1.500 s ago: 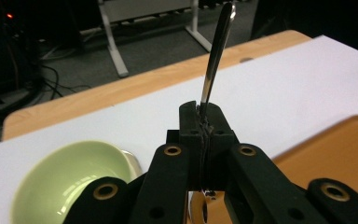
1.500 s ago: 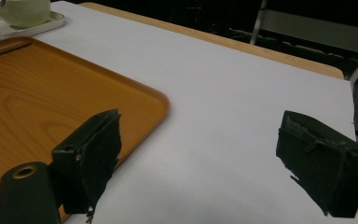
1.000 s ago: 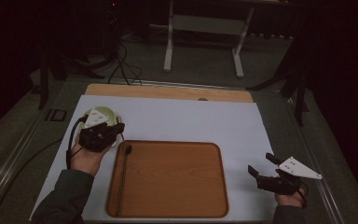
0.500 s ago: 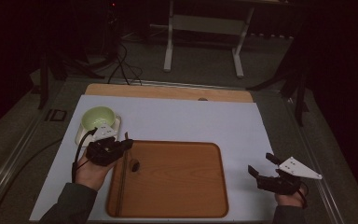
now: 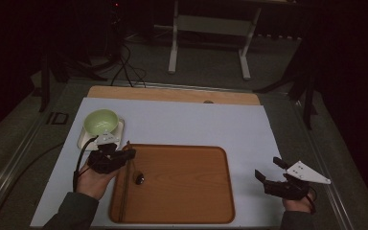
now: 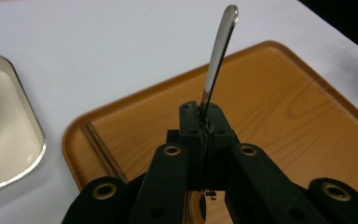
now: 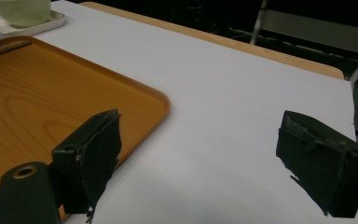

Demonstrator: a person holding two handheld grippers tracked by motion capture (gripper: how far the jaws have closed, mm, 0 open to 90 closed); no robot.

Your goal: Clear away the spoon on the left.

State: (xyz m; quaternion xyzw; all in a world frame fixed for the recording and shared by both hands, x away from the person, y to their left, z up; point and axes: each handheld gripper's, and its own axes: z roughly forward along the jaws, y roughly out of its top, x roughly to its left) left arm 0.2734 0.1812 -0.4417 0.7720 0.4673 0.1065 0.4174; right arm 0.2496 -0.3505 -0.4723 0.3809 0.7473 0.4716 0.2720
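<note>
Wooden tray (image 5: 182,191) bears chopsticks (image 5: 123,191); left claw (image 5: 127,155) grips spoon (image 6: 216,56) (right claw (image 5: 268,173) wide).

Glossy metal spoon (image 6: 218,51), smooth wood-grain tray (image 6: 279,116), matt black jaws.

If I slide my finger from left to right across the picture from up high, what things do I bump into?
Green bowl on its small white tray → left gripper pinching a spoon → wooden tray → right gripper, jaws open, over the white mat.
</note>
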